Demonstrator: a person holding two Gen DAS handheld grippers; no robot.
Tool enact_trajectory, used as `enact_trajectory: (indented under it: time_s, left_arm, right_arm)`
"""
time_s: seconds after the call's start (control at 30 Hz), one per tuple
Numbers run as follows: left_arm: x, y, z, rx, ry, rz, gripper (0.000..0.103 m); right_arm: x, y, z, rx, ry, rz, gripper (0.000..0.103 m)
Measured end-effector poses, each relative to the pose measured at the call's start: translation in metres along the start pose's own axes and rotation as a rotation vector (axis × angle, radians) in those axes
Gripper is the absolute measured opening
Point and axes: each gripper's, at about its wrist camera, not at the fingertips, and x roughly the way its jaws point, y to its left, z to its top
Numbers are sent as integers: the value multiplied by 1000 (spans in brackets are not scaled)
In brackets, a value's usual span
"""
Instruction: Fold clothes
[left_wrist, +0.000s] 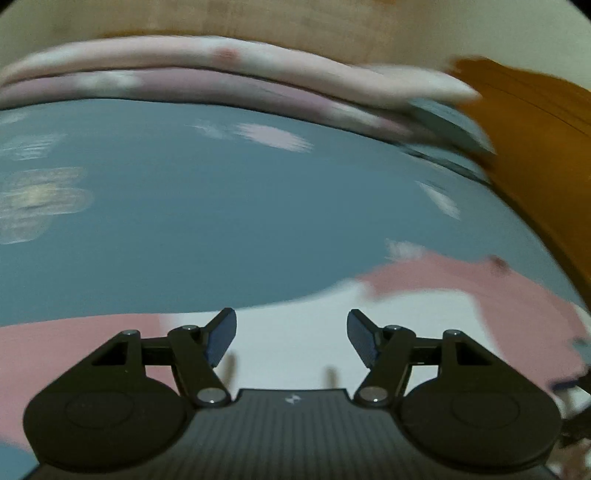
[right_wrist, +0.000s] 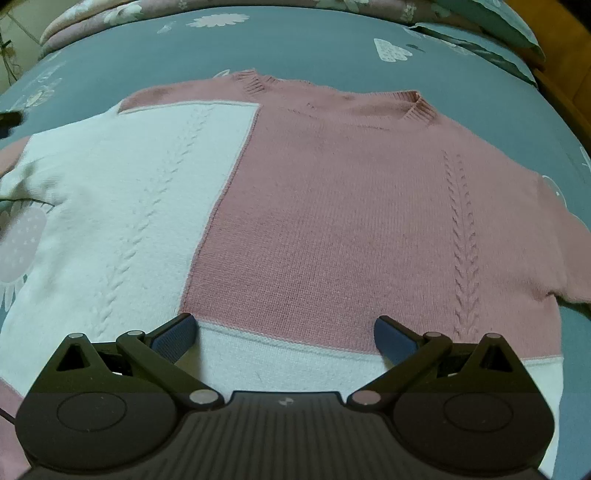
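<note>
A pink and white knit sweater (right_wrist: 332, 206) lies flat on a blue-grey flowered bedsheet (right_wrist: 295, 48), neck toward the far side. Its left side is folded over the body, showing a white cable-knit panel (right_wrist: 122, 206). My right gripper (right_wrist: 284, 334) hovers open over the sweater's white hem, nothing between its fingers. The left wrist view is motion-blurred: my left gripper (left_wrist: 291, 338) stands open above the sweater's (left_wrist: 295, 354) white and pink edge, with the bedsheet (left_wrist: 221, 221) beyond. Nothing is between its pads.
A folded pink flowered quilt (left_wrist: 184, 70) lies along the far side of the bed. A brown wooden bed frame (left_wrist: 535, 147) runs down the right. Blue pillows (right_wrist: 491, 26) sit at the far right corner.
</note>
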Motion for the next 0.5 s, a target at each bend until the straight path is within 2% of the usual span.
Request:
enact_trajectory:
  time_s: [0.07, 0.17, 0.23, 0.3, 0.4, 0.5]
  left_arm:
    - [21, -30, 1, 68, 11, -95, 67]
    - [55, -56, 5, 121, 37, -174, 67]
    - [76, -60, 9, 135, 40, -176, 67]
    - [95, -63, 13, 148, 46, -135, 67]
    - [108, -55, 12, 90, 61, -148, 68]
    - [104, -55, 18, 55, 67, -164, 66]
  right_arm:
    - [0, -1, 0, 1, -3, 2, 103]
    - [0, -1, -1, 2, -7, 3, 103]
    - [0, -1, -2, 4, -11, 2, 103]
    - [0, 0, -2, 8, -12, -1, 103]
    - [1, 0, -2, 15, -15, -5, 103]
    - [1, 1, -2, 21, -20, -9, 103]
